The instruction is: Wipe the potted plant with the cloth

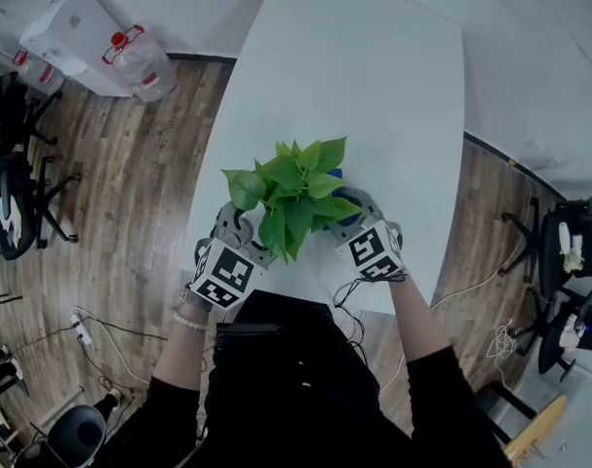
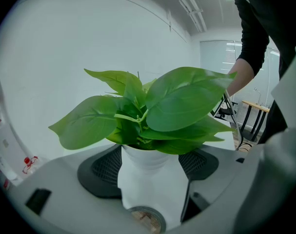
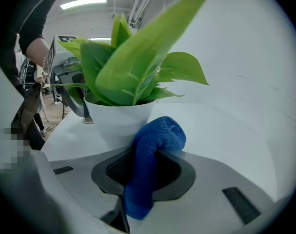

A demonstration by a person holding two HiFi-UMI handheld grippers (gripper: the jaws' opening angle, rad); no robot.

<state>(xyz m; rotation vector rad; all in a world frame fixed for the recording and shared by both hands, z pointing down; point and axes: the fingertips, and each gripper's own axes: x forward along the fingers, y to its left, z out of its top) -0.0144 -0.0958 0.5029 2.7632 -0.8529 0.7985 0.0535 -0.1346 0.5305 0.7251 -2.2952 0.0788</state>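
Note:
A potted plant (image 1: 294, 195) with broad green leaves stands near the front edge of the white table (image 1: 344, 76). Its white pot (image 2: 147, 182) fills the gap between my left gripper's (image 2: 150, 165) dark pads, so that gripper is shut on the pot from the left side. In the right gripper view, a blue cloth (image 3: 148, 162) is pinched in my right gripper (image 3: 145, 173), its folded end bulging out just short of the pot (image 3: 119, 120). In the head view the right gripper (image 1: 360, 211) sits at the plant's right, the left gripper (image 1: 243, 230) at its left, and leaves hide both sets of fingertips.
The table's front edge lies right under my hands, with wooden floor on both sides. Office chairs stand at the left (image 1: 13, 178) and right (image 1: 569, 261). Boxes and a plastic bag (image 1: 139, 61) sit at the far left, and cables (image 1: 86, 330) lie on the floor.

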